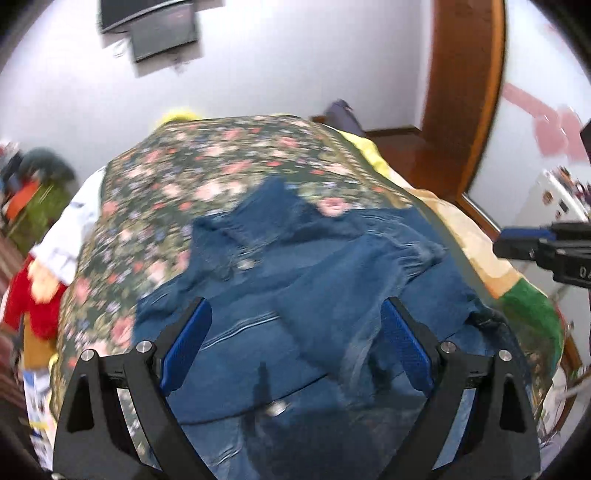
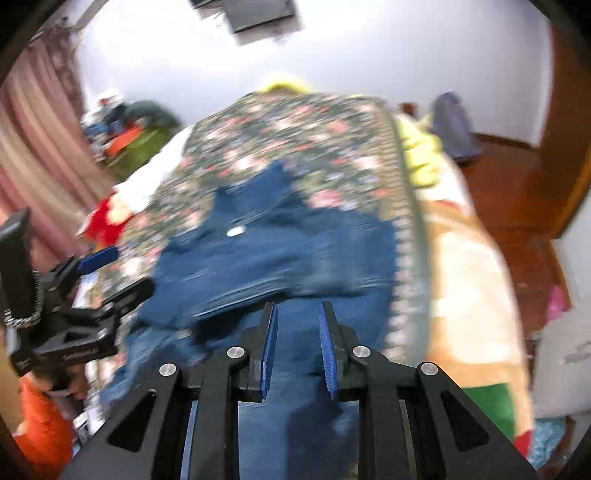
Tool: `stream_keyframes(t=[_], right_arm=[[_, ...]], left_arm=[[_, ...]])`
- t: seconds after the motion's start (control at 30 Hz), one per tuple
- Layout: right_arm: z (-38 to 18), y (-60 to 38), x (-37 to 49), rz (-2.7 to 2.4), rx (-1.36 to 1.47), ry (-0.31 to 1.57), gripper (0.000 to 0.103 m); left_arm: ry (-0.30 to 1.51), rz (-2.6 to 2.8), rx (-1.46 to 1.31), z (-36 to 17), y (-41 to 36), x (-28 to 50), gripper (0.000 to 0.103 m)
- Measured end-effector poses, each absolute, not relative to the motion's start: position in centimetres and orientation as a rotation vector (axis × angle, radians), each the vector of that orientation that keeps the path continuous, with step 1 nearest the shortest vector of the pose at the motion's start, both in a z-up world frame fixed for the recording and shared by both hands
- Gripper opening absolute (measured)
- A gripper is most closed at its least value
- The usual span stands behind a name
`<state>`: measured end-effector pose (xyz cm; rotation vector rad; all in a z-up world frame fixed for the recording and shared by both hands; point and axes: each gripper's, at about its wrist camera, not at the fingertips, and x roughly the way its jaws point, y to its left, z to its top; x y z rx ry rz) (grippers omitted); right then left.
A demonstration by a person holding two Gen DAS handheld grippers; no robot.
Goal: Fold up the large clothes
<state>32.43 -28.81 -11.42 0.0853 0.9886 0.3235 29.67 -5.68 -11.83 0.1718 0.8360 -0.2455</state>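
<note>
A dark blue denim garment (image 1: 295, 295) lies crumpled on a bed with a floral cover (image 1: 207, 173); it also shows in the right wrist view (image 2: 280, 254). My left gripper (image 1: 295, 314) hovers over the denim with jaws wide open and empty. My right gripper (image 2: 297, 314) is above the near part of the denim, jaws partly open with a narrow gap, nothing between the pads. The right gripper also shows at the right edge of the left wrist view (image 1: 524, 240). The left gripper shows at the left of the right wrist view (image 2: 107, 269).
A white cloth (image 1: 70, 236) and a red garment (image 1: 29, 302) lie at the bed's left edge. A yellow cloth (image 1: 373, 151) and a peach blanket (image 2: 469, 280) lie on the right. A wooden door frame (image 1: 465, 92) and a wall-mounted screen (image 1: 162, 29) stand behind.
</note>
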Motion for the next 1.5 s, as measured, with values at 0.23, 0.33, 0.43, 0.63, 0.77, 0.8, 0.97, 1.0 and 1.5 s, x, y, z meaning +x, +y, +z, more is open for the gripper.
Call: stream_keyframes(t=[0.23,0.33,0.43,0.63,0.77,0.8,0.97,1.0,1.5], right_arm=[[-14.3,-32.6,33.8,0.240,0.103,1.045,0.019],[-15.9,-33.3,34.2,0.239,0.120,1.076,0.019],[-17.6,-33.0,34.8,0.274,0.138,1.112,0.019],[-20.5,-31.9,35.9,0.282,0.122,1.176,0.019],[-22.2,-30.9,36.4,0.285,0.076,1.203,0.019],[-22.4,-30.6,36.4,0.286,0.052,1.196,0.019],[-22.7,-30.0,35.8,0.240,-0.062,1.160,0.041],[-22.7,-30.1,35.7,0.200,-0.090,1.152,0.064],[-22.2,-32.6,34.7,0.130,0.121,1.224,0.088]], left_arm=[[0.986,-0.359,0.328,-17.0,-12.6,34.3,0.093],[1.056,-0.360,0.384,-19.7,-13.9,35.9,0.093],[1.076,-0.366,0.372,-20.7,-14.1,37.0,0.091],[1.003,-0.305,0.406,-19.3,-14.3,37.8,0.018],[0.896,-0.251,0.332,-15.8,-11.8,37.7,0.014],[0.869,-0.233,0.302,-14.6,-10.6,37.6,0.013],[0.826,-0.143,0.141,-11.3,-2.8,36.8,0.013],[0.836,-0.126,0.114,-11.5,-1.1,36.5,0.013],[1.139,-0.116,-0.350,-25.9,11.2,30.1,0.030]])
